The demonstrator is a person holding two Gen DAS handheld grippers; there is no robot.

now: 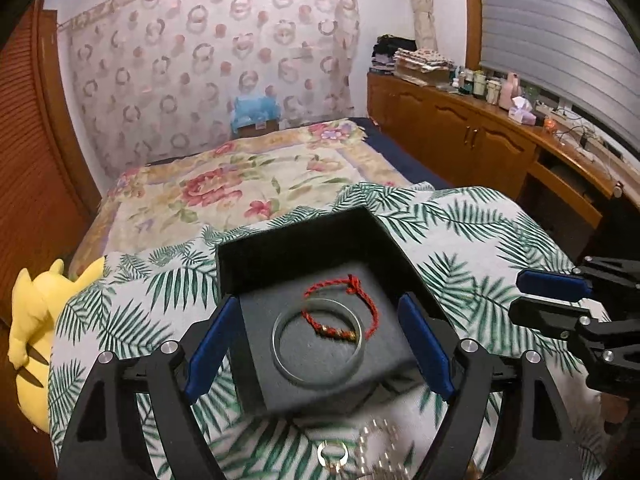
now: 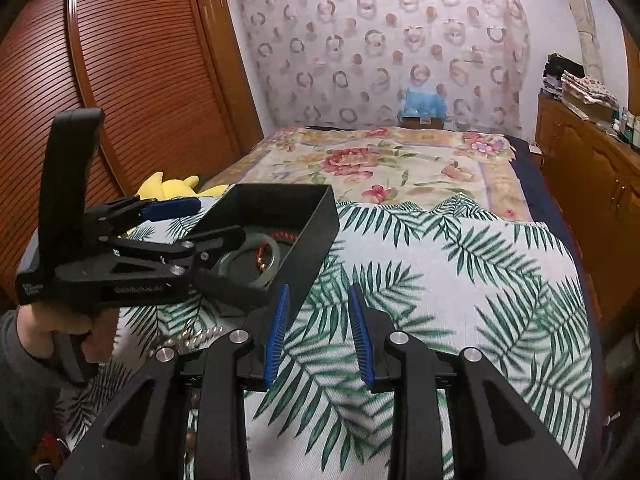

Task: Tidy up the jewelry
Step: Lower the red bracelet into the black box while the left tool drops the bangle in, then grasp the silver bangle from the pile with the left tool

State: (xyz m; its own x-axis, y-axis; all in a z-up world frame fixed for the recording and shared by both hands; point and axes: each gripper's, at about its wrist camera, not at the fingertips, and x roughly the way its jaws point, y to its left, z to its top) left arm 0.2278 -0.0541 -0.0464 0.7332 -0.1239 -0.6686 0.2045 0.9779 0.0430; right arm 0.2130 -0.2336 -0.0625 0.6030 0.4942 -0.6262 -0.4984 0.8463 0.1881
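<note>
My left gripper [image 1: 320, 344] is spread wide around the black jewelry box [image 1: 316, 320] with nothing pinched, bangle [image 1: 318, 340] and red bracelet [image 1: 340, 312] dead ahead inside, while my right gripper [image 2: 318, 336], part-open and empty, sits off beside it.

- The left tongs [image 1: 320, 340] are matte black frames with triangular cut-outs, round silver screw heads at the joints, and flat blue pads.
- The right tongs [image 2: 318, 336] match; their blue pads [image 2: 276, 336] are ribbed.
- At left in the right wrist view, a tall black handle rises, small white lettering on the body.
- The hand [image 2: 52, 332] wears a dark grey sleeve [image 2: 20, 392].
</note>
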